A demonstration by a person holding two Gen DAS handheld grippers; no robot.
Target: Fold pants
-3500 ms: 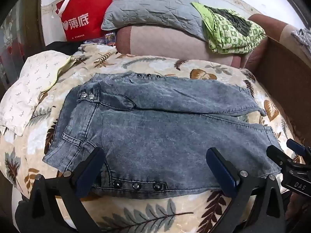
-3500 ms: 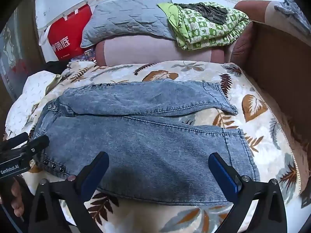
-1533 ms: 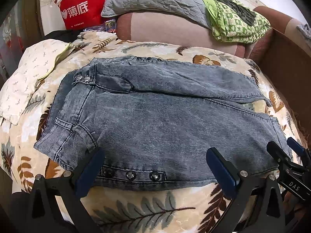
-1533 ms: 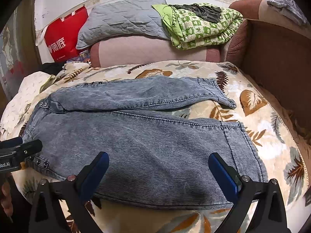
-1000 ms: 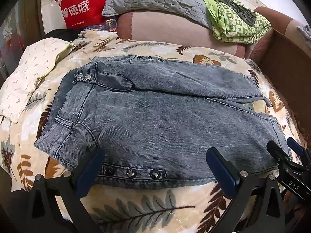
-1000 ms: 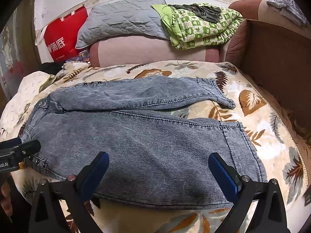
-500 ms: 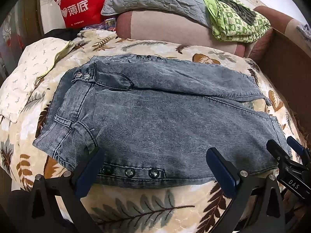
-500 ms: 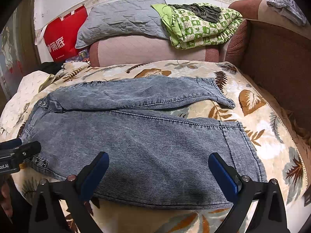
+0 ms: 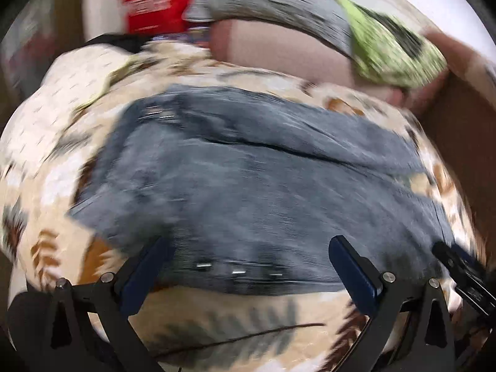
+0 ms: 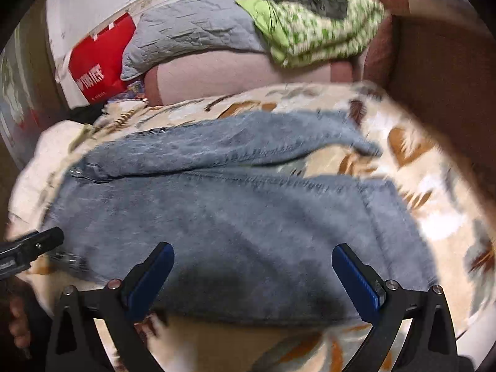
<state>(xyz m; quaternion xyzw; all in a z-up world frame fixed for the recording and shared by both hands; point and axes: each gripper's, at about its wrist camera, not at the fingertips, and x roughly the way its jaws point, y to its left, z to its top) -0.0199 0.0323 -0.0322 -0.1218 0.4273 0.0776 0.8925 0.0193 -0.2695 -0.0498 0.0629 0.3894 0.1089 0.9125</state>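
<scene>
Pants: the grey-blue denim pants (image 9: pixel 254 192) lie flat across the leaf-print bedspread (image 9: pixel 217 319), waistband and snap row at the left end, both legs running out to the right, not yet folded.
What changed: both views have gone smeary with motion after a steady half-second-ago picture, and the near edge of the pants now sits between the fingertips in each view. That reads as a dive onto the cloth.
Left gripper: the left gripper (image 9: pixel 248 272) has its jaws spread wide, nothing in them, poised just over the snap row at the waist corner.
Right gripper: the right gripper (image 10: pixel 252 279) is also gaping wide and empty, low over the near leg's edge toward the hem.
Meaning: the pause looks over; my read is a two-point grab of the near long edge, to carry that leg over onto the far leg (image 10: pixel 248 142).
Watch for: the blur hides whether the pads touch fabric yet.
Surroundings: red bag (image 10: pixel 96 62), grey pillow (image 10: pixel 192 31) and green patterned blanket (image 10: pixel 313 24) sit at the back, well clear.
</scene>
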